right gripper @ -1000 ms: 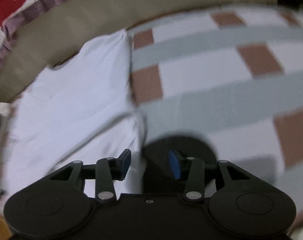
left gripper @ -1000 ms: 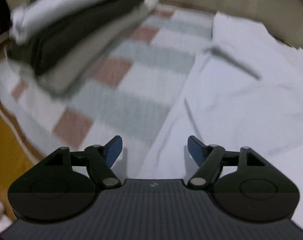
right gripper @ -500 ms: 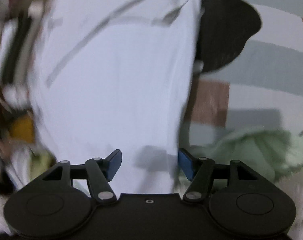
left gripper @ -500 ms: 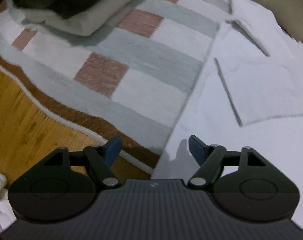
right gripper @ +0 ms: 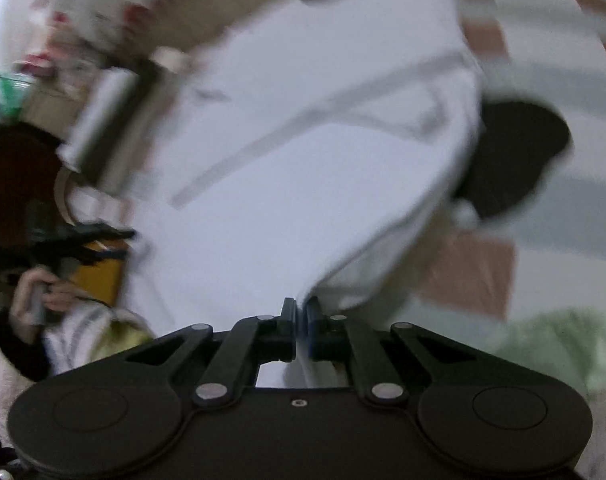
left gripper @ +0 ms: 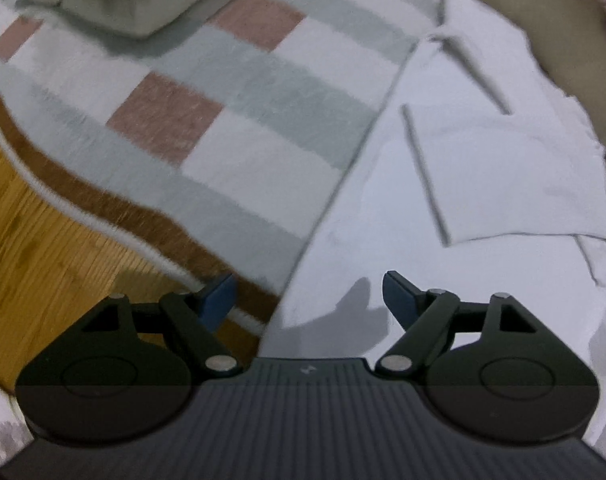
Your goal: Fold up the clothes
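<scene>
Far left of the left wrist view there's bare wooden floor, then the wavy brown-trimmed edge of the checked rug. At the rug's far left corner sits a stack of folded clothes, cut off by the top of the frame so only the beige bottom layers and a dark bit show. The left gripper hangs with its jaws wide apart, holding nothing, right over the near edge of the white shirt, which lies flat along the rug's right side with one part folded over on top. The right wrist view is really smeared, but the right gripper has its jaws pinched together on the shirt's edge, lifting it a bit. A dark round patch peeks out from behind the fabric, probably a shadow. Something pale green sits at the lower right, too blurry to call.
</scene>
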